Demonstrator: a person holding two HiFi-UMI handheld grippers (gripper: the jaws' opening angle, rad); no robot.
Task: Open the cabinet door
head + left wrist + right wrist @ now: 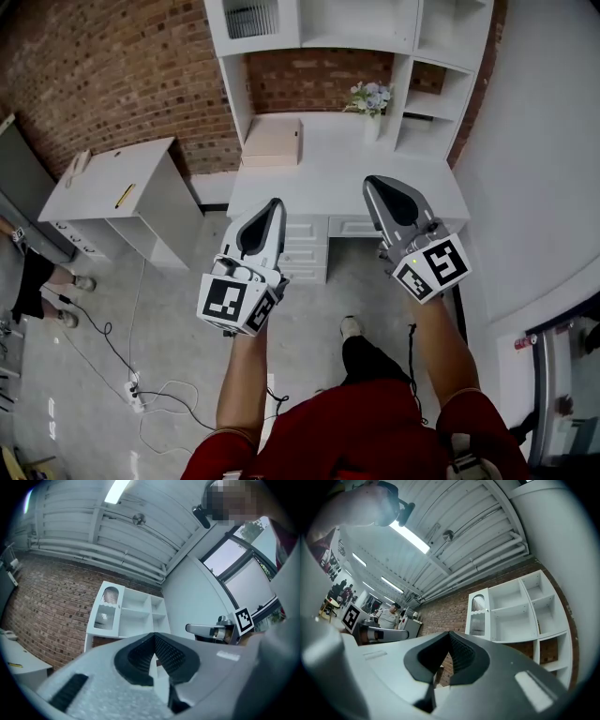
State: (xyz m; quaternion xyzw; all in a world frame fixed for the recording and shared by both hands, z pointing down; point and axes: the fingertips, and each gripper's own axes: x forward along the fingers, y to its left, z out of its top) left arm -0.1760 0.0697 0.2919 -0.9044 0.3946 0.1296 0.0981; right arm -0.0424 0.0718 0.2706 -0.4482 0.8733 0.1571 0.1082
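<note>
Cabinet door [478,616] lies beyond the left gripper [274,204] and right gripper [373,183], both with ribbed black pads [171,656] pressed together on nothing over the white desk [319,169]; only the gripper views show its arched, ribbed-glass panels, flush in the shelf unit's [533,616] upper left.

Your left gripper [272,208] and right gripper [373,185] are matt grey plastic with ribbed black pads [169,654]. The cabinet door [478,617] is smooth white with ribbed panes. The wall [112,84] is rough red brick.
</note>
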